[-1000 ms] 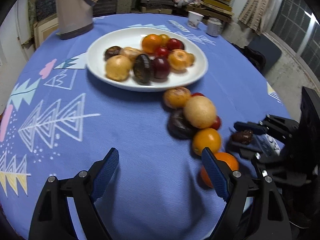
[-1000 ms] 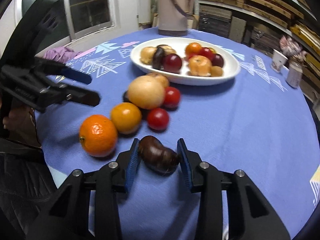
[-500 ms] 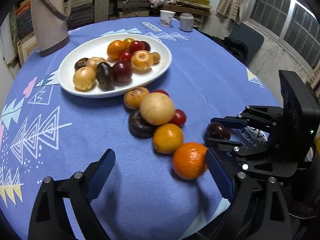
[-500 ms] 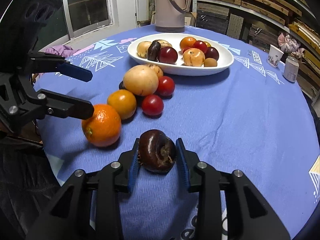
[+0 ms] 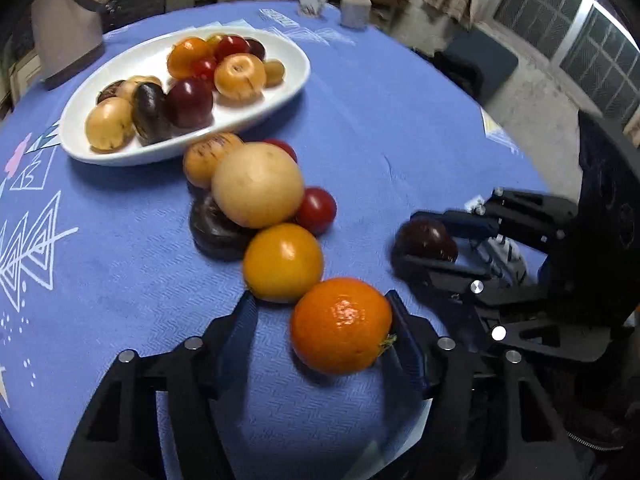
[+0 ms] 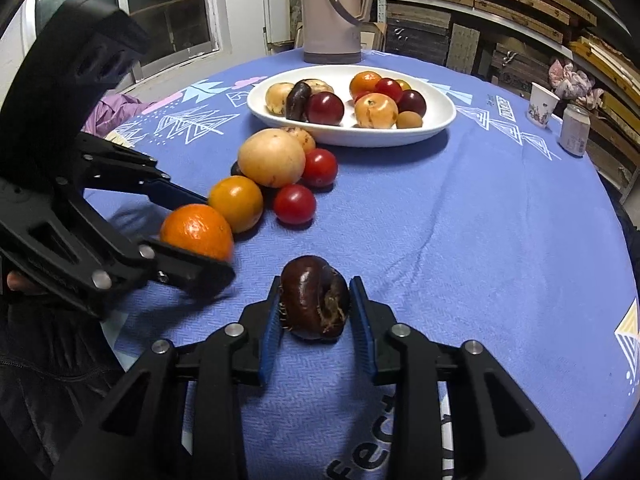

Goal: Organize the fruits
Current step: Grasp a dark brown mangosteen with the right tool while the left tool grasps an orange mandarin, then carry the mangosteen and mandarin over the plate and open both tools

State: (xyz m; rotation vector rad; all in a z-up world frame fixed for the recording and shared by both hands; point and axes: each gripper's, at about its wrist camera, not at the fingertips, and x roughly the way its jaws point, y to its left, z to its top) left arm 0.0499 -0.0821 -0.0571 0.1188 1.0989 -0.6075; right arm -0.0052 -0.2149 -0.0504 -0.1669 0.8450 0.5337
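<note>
Your left gripper [image 5: 320, 320]: jaws spread, straddling orange [image 5: 341, 325] at lower centre of left view; right pad touching peel, left pad clear. Orange rests on surface [image 5: 400, 128], just beside yellow-orange fruit [image 5: 283, 262]. Your right gripper [image 6: 316, 312]: jaws clamped on dark brown fruit [image 6: 314, 297], lower centre of right view. White plate [image 6: 436, 122] of fruit, upper centre.

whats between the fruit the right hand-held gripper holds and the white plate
Mostly bare blue tablecloth between the dark fruit and the white plate; two red tomatoes sit just left of that line, in the right wrist view.
</note>
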